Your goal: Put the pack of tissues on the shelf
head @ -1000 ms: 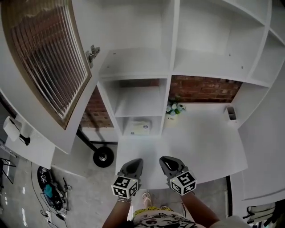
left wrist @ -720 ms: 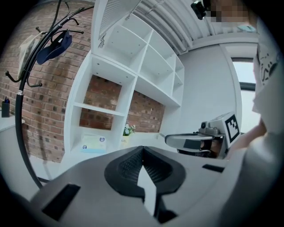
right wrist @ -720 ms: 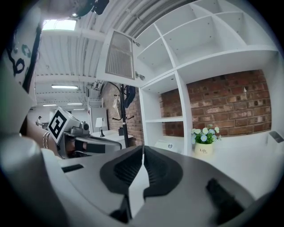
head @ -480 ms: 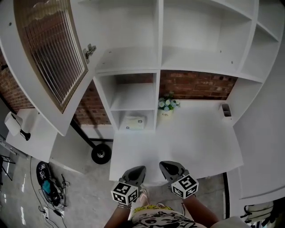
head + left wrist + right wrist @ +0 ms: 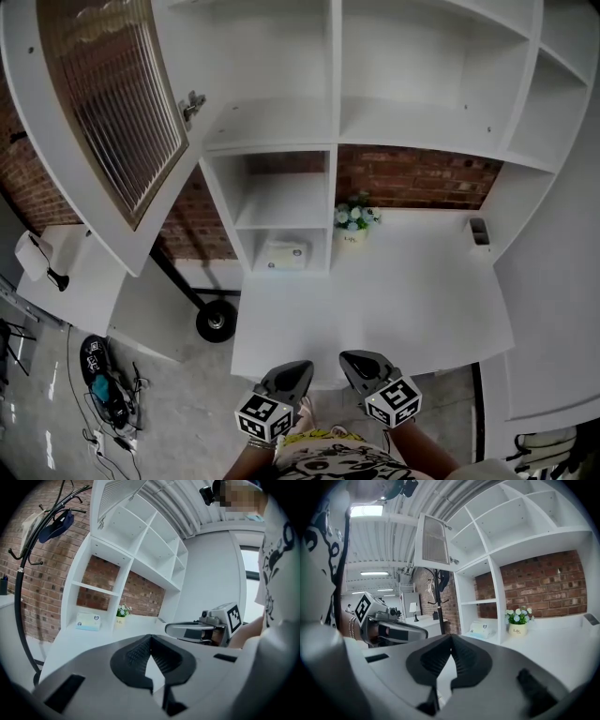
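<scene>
The pack of tissues (image 5: 284, 255), a pale box with a light blue base, lies in the lowest cubby of the white shelf unit (image 5: 333, 141), at desk level; it also shows as the tissue pack (image 5: 88, 621) and the tissue pack (image 5: 482, 629). Both grippers hover at the desk's near edge, far from it. My left gripper (image 5: 293, 371) is shut with nothing in it, tips meeting at the left gripper (image 5: 150, 637). My right gripper (image 5: 349, 362) is also shut and empty, its tips meeting at the right gripper (image 5: 450, 637).
A small pot of white flowers (image 5: 352, 223) stands on the white desk (image 5: 403, 300) beside the shelf divider. A small grey holder (image 5: 479, 232) sits at the desk's back right. An open louvred cabinet door (image 5: 112, 103) hangs at upper left. A coat stand (image 5: 28, 564) stands left of the desk.
Both grippers have drawn back toward the desk's near edge, and the head view has shifted slightly. The right gripper's jaws have closed from slightly apart to shut.
</scene>
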Motion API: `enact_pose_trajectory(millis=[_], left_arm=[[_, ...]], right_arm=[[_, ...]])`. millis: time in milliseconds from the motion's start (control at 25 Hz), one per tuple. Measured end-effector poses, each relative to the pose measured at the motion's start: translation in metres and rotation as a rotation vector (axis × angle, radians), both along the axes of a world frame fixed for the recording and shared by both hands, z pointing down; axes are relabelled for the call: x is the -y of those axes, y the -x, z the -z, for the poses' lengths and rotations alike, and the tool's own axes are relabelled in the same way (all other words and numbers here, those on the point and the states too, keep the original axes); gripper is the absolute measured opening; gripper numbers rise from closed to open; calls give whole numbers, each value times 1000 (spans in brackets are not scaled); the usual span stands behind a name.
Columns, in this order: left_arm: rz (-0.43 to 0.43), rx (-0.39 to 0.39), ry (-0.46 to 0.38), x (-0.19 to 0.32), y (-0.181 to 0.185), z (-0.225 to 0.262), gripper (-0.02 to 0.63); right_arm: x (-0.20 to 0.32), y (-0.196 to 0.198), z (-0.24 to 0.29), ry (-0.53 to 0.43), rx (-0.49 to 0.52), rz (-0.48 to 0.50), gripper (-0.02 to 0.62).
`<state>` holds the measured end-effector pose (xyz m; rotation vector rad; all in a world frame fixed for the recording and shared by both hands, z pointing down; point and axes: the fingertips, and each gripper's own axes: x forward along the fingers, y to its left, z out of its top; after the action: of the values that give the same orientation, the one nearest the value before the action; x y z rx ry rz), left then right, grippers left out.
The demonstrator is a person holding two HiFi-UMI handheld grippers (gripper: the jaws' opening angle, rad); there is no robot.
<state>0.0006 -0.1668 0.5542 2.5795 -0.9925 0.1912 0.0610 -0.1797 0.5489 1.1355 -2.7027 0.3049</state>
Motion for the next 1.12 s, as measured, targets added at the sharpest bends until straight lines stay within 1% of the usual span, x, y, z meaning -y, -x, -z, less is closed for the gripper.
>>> enact_pose_trajectory(millis=[160, 320, 600, 840, 1120], left_arm=[[-9, -18, 9, -7, -6, 1, 15], [-21, -19, 19, -14, -8, -1, 15], [-4, -14, 25, -17, 1, -4, 15], [9, -27, 26, -15, 8, -4, 15], [12, -29, 27, -6, 12, -4, 15]], right_arm=[[-7, 1, -4, 7, 4, 11, 26], [-12, 2, -5, 9, -2, 18, 26], [-20, 7, -4, 9, -3, 44, 26], [-25, 10, -3, 17, 5, 65, 26], [-20, 16, -1, 23, 25, 76, 26]])
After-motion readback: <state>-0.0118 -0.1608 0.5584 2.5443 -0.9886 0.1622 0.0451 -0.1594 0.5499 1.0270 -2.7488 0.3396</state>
